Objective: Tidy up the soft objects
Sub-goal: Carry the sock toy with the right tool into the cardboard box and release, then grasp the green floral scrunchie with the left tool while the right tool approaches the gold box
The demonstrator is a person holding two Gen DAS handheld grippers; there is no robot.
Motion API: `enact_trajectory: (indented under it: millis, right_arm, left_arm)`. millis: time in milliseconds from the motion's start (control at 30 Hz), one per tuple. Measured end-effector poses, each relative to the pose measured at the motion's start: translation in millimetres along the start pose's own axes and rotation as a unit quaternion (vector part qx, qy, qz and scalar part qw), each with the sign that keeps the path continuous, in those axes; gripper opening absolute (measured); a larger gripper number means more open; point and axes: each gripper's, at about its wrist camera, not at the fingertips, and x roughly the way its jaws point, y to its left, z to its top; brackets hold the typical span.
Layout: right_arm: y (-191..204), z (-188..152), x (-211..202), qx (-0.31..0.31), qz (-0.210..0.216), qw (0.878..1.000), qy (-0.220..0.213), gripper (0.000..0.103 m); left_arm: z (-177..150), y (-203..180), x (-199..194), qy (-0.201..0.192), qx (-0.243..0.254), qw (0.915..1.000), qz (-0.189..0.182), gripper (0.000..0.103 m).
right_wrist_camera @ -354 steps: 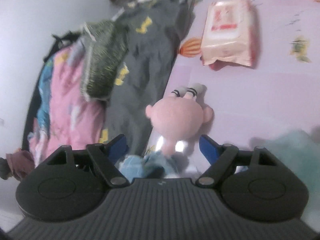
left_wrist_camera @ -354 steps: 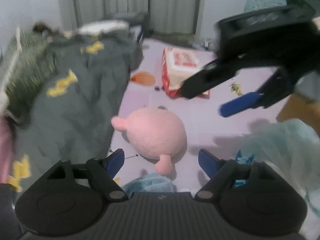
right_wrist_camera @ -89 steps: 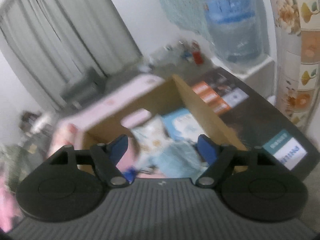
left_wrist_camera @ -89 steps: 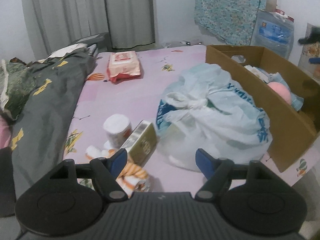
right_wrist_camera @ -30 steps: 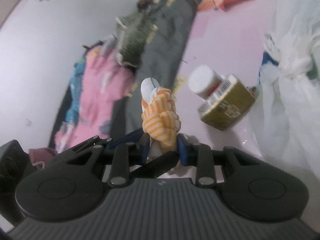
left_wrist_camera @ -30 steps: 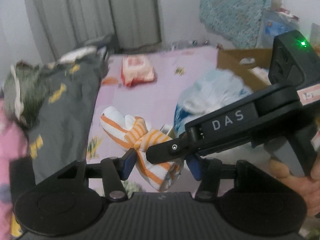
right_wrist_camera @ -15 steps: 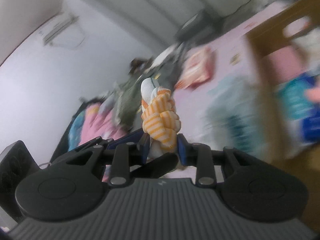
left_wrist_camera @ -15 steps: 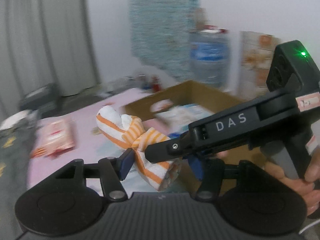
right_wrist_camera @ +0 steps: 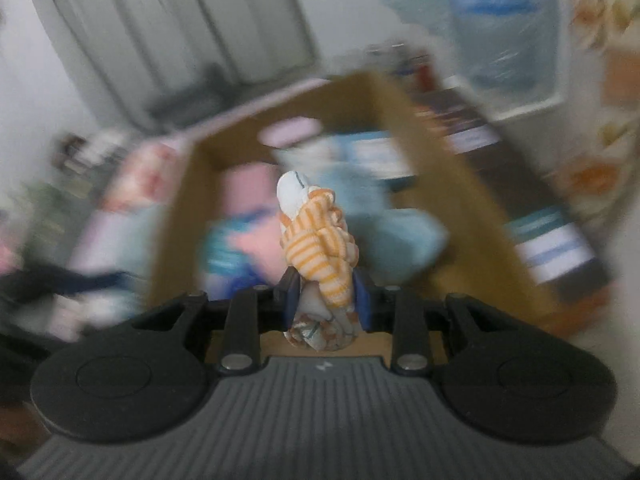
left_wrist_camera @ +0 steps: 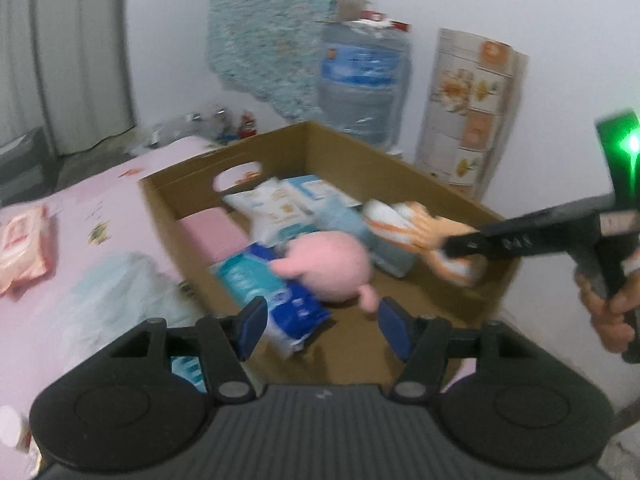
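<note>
My right gripper (right_wrist_camera: 325,300) is shut on an orange-and-white striped soft toy (right_wrist_camera: 320,240) and holds it over the right side of the cardboard box (left_wrist_camera: 436,184); the toy also shows in the left wrist view (left_wrist_camera: 416,228). My left gripper (left_wrist_camera: 322,322) is open and empty at the box's near edge. Inside the box lie a pink plush (left_wrist_camera: 332,268), a blue packet (left_wrist_camera: 272,292) and white packets (left_wrist_camera: 272,208).
The box sits at the edge of a pink bed sheet (left_wrist_camera: 80,216). A red-and-white wipes pack (left_wrist_camera: 20,248) and a pale plastic bag (left_wrist_camera: 112,296) lie on the sheet. A water jug (left_wrist_camera: 360,88) stands behind the box. The right wrist view is blurred.
My right gripper has carried the striped toy away from my left gripper to above the box's right side. My left gripper has opened wider and now faces into the box.
</note>
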Motion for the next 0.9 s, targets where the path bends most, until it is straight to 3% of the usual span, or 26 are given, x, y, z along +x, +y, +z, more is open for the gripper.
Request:
enact_trajectory:
  millis: [133, 200, 333, 467, 667, 767, 900]
  right_arm:
    - [3.6, -7.5, 2.8, -0.048, -0.058, 0.997, -0.006, 0.038]
    - [0.8, -9.7, -5.0, -0.049, -0.063, 0.997, -0.019, 0.046]
    - [6.3, -5.6, -17.3, -0.022, -0.042, 0.998, -0.041, 0.047]
    - [23.2, -0.5, -33.7, 0.029, 0.061, 0.996, -0.054, 0.049]
    - [92.9, 2.2, -27.8, 0.029, 0.229, 0.972, -0.037, 0.051]
    - [144.2, 3.2, -13.5, 0.000, 0.292, 0.956, -0.013, 0.052]
    - [209.2, -3.2, 10.5, -0.035, 0.341, 0.939, 0.026, 0.052]
  left_arm:
    - [-6.0, 26.5, -10.4, -0.002, -0.031, 0.9993, 0.021, 0.064]
    - [-9.0, 37.3, -16.5, -0.006, -0.048, 0.9983, 0.032, 0.066]
    - [-22.5, 52.3, -31.8, -0.016, -0.067, 0.9962, 0.053, 0.069]
    - [-42.4, 66.2, -52.5, -0.016, -0.076, 0.9936, 0.083, 0.071]
    - [-85.7, 92.1, -90.5, -0.006, -0.088, 0.9837, 0.156, 0.071]
    - [-112.9, 108.6, -112.0, 0.002, -0.097, 0.9742, 0.204, 0.071]
    - [-148.1, 127.5, -128.3, 0.027, -0.094, 0.9526, 0.288, 0.071]
